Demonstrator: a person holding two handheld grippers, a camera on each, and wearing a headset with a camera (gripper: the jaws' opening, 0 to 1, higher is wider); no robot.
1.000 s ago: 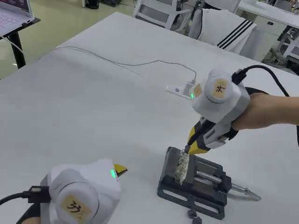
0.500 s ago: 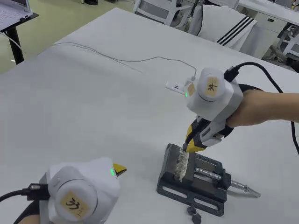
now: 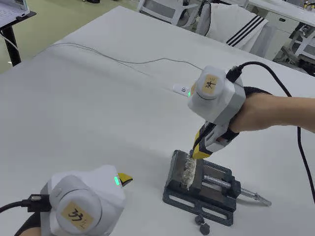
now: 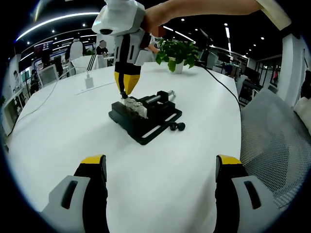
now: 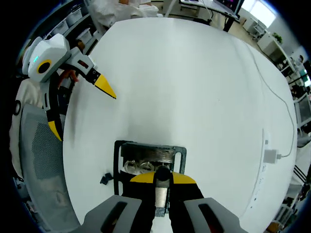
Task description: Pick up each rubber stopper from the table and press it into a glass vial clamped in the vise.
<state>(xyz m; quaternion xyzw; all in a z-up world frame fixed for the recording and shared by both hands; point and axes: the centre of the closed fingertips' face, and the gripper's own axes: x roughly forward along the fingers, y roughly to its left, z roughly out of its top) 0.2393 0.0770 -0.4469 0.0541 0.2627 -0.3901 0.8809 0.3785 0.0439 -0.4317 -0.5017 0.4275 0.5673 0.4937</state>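
Glass vials (image 3: pixel 189 169) are sitting clamped in the vise (image 3: pixel 216 196) on the white table (image 3: pixel 98 108) in the head view, and the right claw (image 3: pixel 193 154) is hovering right over them; two spare stoppers (image 3: pixel 201 225) are lying just beside the vise. In the left gripper view, the left claw (image 4: pixel 161 164) is hanging apart, holding nothing, well away from the vise. In the right gripper view, the jaws are gripping a dark rubber stopper (image 5: pixel 163 172) above a vial mouth. Pushing off-centre or too hard is risking cracked glass or a stopper squirting sideways.
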